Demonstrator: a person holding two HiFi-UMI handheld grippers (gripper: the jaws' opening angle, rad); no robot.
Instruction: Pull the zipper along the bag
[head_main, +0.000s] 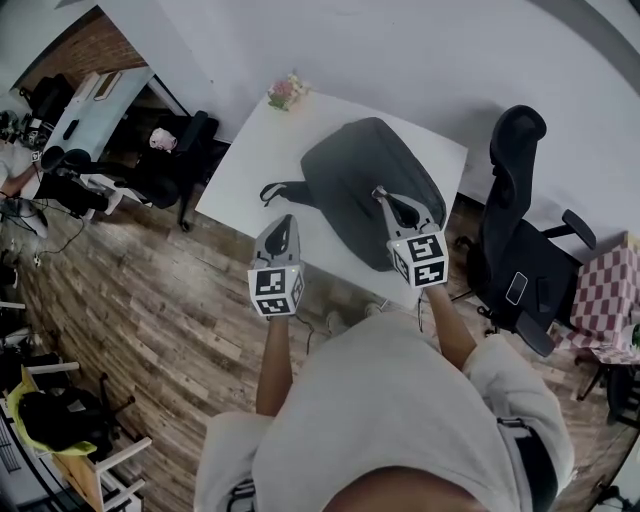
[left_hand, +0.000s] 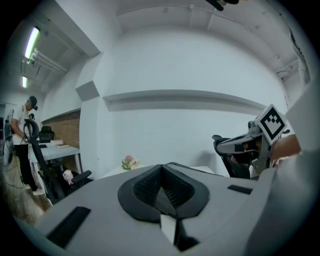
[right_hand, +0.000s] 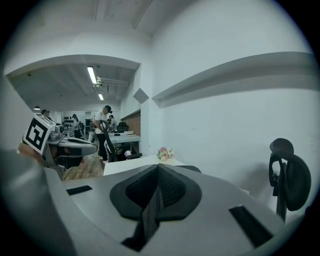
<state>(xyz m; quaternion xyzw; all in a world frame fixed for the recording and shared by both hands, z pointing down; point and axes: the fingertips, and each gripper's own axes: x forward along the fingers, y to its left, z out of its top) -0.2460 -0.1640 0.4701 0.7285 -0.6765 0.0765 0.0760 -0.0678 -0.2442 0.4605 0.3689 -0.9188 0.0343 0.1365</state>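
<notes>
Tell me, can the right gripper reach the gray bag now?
Probably yes. The right gripper shows right over the bag with nothing between them, but its jaws are shut and would have to open first.

bare table left, bag centre, chair right

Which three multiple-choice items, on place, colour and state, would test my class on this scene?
1. Where is the small pink flower bunch? A) far corner of the white rectangular table B) on a chair C) on the floor
2. What colour is the soft fabric bag? A) red B) dark grey C) yellow
3. On the left gripper, the jaws are: A) wide apart B) shut on a zipper C) shut, empty
Answers: A, the head view shows it there; B, grey against the white top; C, its own view shows them together, nothing between.
</notes>
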